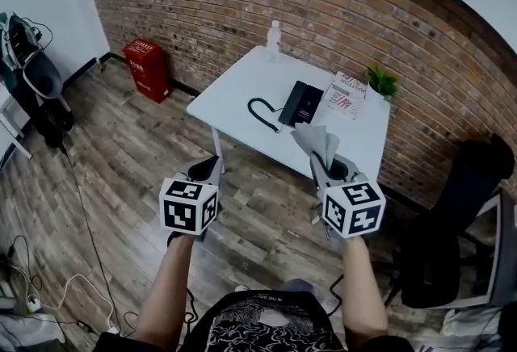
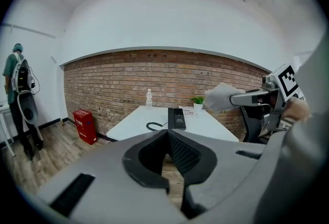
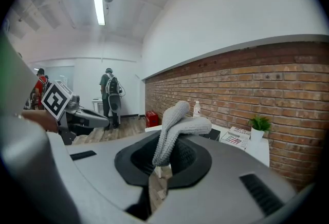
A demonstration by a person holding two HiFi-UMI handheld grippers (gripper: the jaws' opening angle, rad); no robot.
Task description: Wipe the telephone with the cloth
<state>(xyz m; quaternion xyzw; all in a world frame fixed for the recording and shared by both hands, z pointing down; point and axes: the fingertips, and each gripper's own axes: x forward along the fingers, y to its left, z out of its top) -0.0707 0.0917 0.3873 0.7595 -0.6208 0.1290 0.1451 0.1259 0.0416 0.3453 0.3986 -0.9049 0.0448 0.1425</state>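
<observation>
Grey ribbed cloth (image 3: 177, 128) is pinched in the right gripper (image 3: 164, 160), whose jaws press together on its lower end while the free end flops over to the right; only the right gripper view shows that grip, since the head view shows just a pale fold sticking up past the jaw tips. The left gripper (image 2: 167, 134) holds nothing. Its own view shows the dark ribbed pads meeting at the tips, which the head view cannot settle. From the head view, both bare forearms reach straight forward side by side, each hand behind its marker cube. Both grippers hang level over the wooden floor (image 1: 121, 173), short of the near edge of the white table (image 1: 238, 92). The right one points at the table's near corner and the left one points past its left side. On the table the black telephone (image 1: 303, 102) lies flat near the middle, its coiled cord (image 1: 260, 112) looping toward the near edge. Behind it stand a printed booklet (image 1: 346, 94) and a small green plant (image 1: 381, 82), with a clear bottle (image 1: 274, 39) at the far left corner. A black office chair (image 1: 452, 221) sits right of the table, a red box (image 1: 148, 68) left of it, and a brick wall (image 1: 339, 11) behind. Only the gripper views show people standing well left of the table.
</observation>
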